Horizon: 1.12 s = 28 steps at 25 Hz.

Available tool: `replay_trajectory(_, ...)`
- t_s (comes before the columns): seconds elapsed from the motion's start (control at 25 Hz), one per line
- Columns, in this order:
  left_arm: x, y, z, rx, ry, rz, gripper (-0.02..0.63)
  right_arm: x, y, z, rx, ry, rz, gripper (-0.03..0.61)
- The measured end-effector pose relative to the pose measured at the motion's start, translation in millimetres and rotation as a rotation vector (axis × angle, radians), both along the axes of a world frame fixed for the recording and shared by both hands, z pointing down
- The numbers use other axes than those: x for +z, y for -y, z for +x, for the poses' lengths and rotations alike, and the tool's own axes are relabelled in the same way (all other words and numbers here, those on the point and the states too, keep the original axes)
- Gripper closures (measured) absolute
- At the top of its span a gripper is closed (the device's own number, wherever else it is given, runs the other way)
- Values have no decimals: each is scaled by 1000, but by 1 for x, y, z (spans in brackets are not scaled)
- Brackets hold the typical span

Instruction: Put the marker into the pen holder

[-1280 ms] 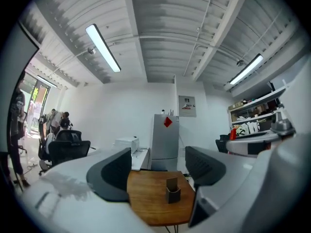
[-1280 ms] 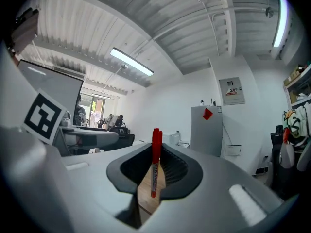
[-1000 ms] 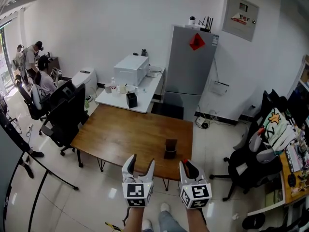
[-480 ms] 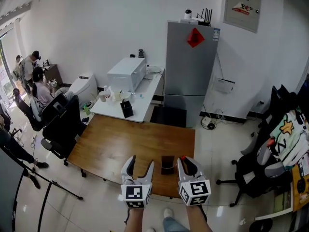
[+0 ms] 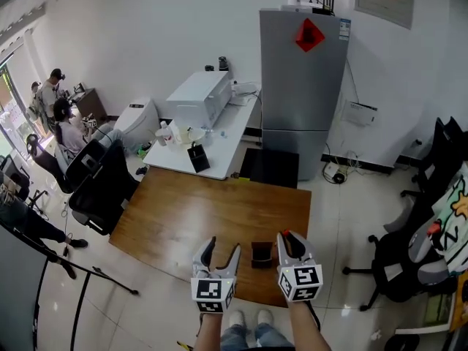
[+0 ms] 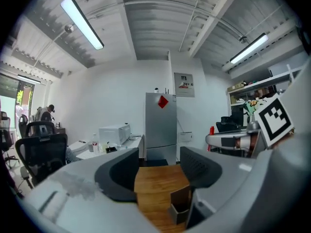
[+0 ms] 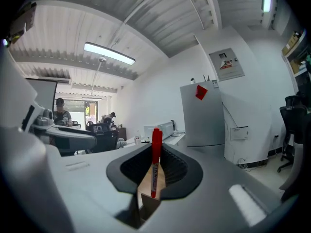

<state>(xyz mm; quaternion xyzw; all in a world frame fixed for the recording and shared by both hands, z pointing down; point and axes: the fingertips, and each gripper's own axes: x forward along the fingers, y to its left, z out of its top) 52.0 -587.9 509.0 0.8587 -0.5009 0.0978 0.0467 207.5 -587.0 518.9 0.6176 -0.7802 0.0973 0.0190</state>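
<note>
A red-capped marker point(image 7: 155, 161) stands upright between the jaws of my right gripper point(image 7: 154, 171), which is shut on it; its red tip point(image 5: 286, 234) shows in the head view. The dark square pen holder point(image 5: 261, 254) sits near the front edge of the brown wooden table point(image 5: 205, 218), between my two grippers. My right gripper point(image 5: 292, 248) hangs just right of the holder. My left gripper point(image 5: 219, 251) is just left of it, open and empty. In the left gripper view the pen holder point(image 6: 180, 205) lies low between the jaws.
A white table point(image 5: 219, 141) with a printer point(image 5: 199, 97) and small items stands behind the wooden table, next to a grey fridge point(image 5: 300, 86). Black office chairs point(image 5: 102, 185) are at left, another chair point(image 5: 406, 258) at right. People sit at far left.
The view has moved closer to the wooden table. Both grippers now flank the pen holder, which earlier lay ahead of them. The right gripper still holds the marker.
</note>
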Motion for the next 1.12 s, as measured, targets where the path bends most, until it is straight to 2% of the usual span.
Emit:
replay_trajectory(0.24,43,16,9,35,20,-78,334,59,14,-4,1,2,-73,523)
replay_trajectory(0.4,72,21,9,44,14,-120,331,88,18,-17,-21,-8,-78,523)
replay_trajectory(0.6,109,25,5,45,21,-171,331,127,23,-31,-37,-48,-95,523)
replay_trajectory(0.72,127,26,4,42,16,-208,331,152,25,-37,-34,-110,-120,523)
replay_trajectory(1.12,168,25,1,40,19,-270,331,230,15,-42,-29,-154,-265,522)
